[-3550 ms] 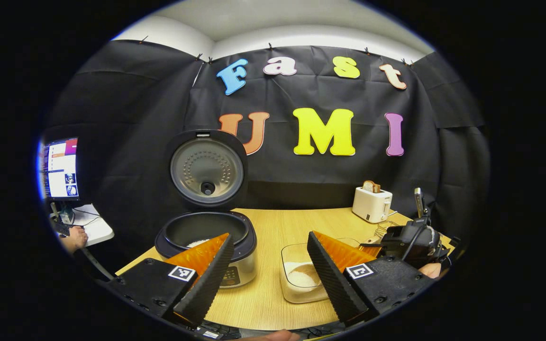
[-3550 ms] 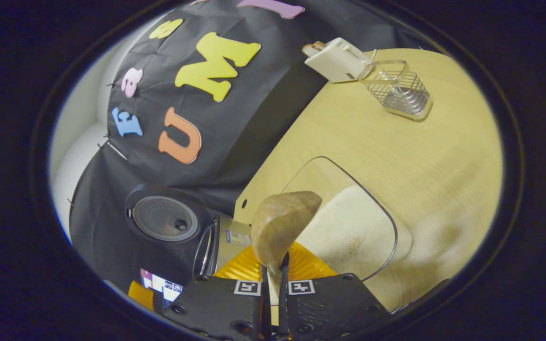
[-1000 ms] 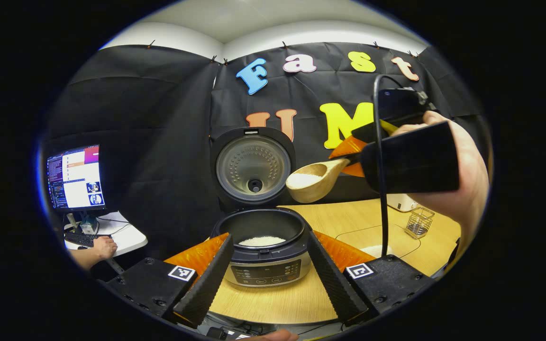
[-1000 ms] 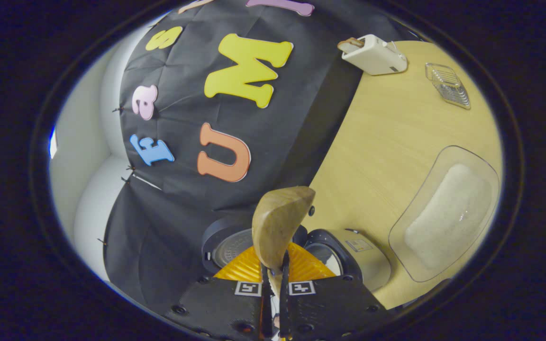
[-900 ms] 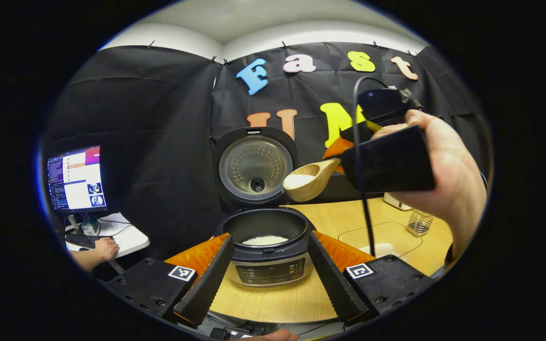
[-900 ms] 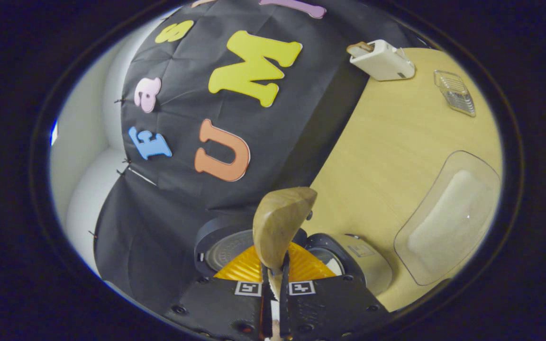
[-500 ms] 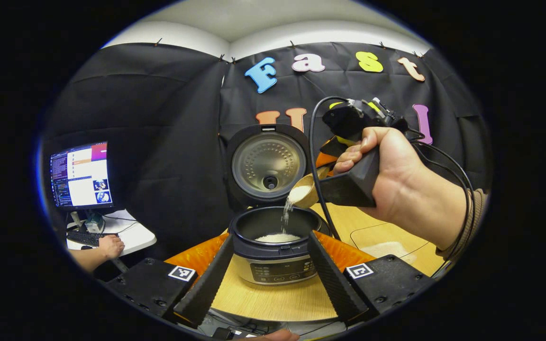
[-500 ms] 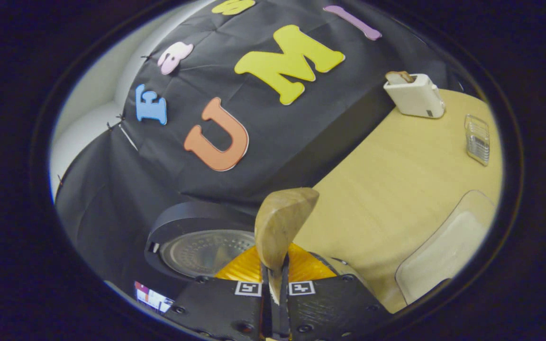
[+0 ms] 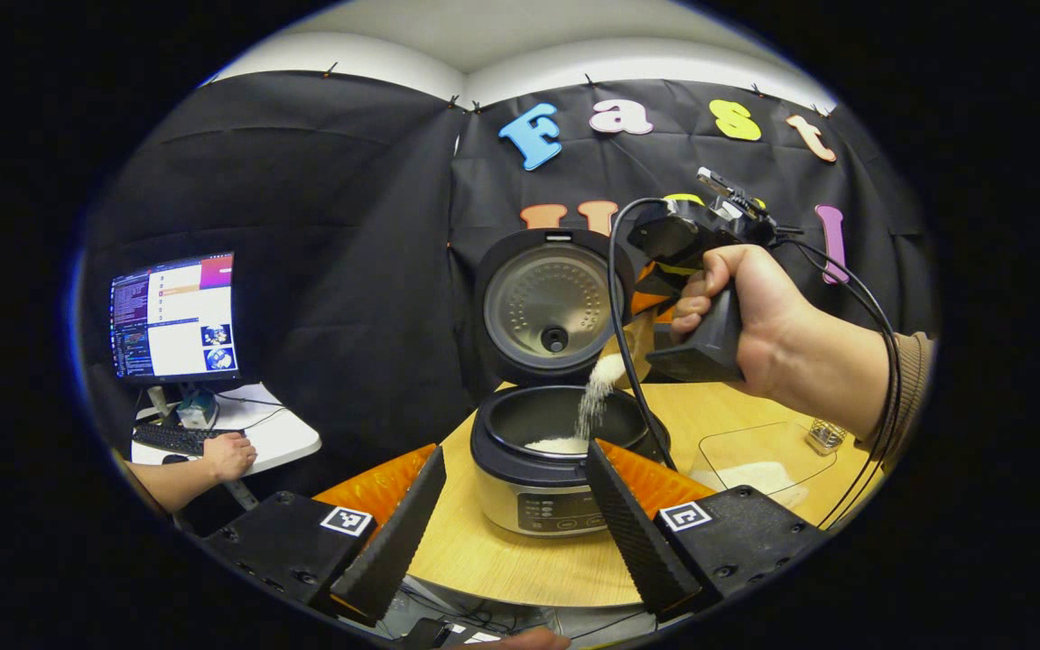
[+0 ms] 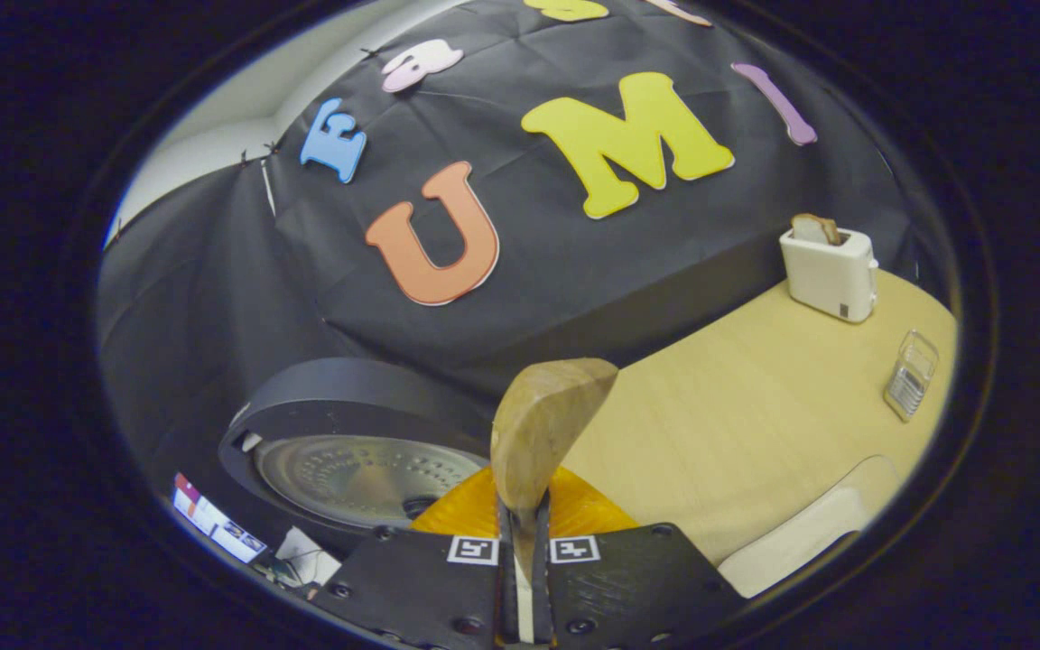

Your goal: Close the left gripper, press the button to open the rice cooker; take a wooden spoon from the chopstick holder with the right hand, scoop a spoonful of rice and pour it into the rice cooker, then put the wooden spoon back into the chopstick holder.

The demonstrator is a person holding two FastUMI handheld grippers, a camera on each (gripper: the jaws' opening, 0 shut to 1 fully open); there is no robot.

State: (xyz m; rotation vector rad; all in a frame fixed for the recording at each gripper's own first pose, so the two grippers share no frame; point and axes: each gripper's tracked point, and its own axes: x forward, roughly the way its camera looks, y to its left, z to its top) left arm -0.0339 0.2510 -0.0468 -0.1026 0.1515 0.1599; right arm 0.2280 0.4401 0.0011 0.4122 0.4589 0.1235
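Observation:
The rice cooker (image 9: 549,469) stands with its lid (image 9: 549,302) up, and white rice lies in the pot. My left gripper (image 9: 514,451) is open in front of the cooker, which I see between its fingers, with nothing held. A hand (image 9: 755,316) holds my other gripper above the pot. My right gripper (image 10: 524,528) is shut on the handle of the wooden spoon (image 10: 543,424). The spoon is tipped over the pot and a stream of rice (image 9: 592,402) falls from it into the cooker. The wire chopstick holder (image 10: 910,375) stands at the table's right.
A clear container of rice (image 9: 755,456) sits right of the cooker on the wooden table (image 10: 737,415). A white toaster (image 10: 831,262) with bread stands at the back right. Off the table's left, a monitor (image 9: 172,316) and a person's hand (image 9: 227,456) on a side desk.
The spoon has swung over the pot and tipped further, so the rice stream is thicker. The left gripper view has turned left, putting the cooker further right.

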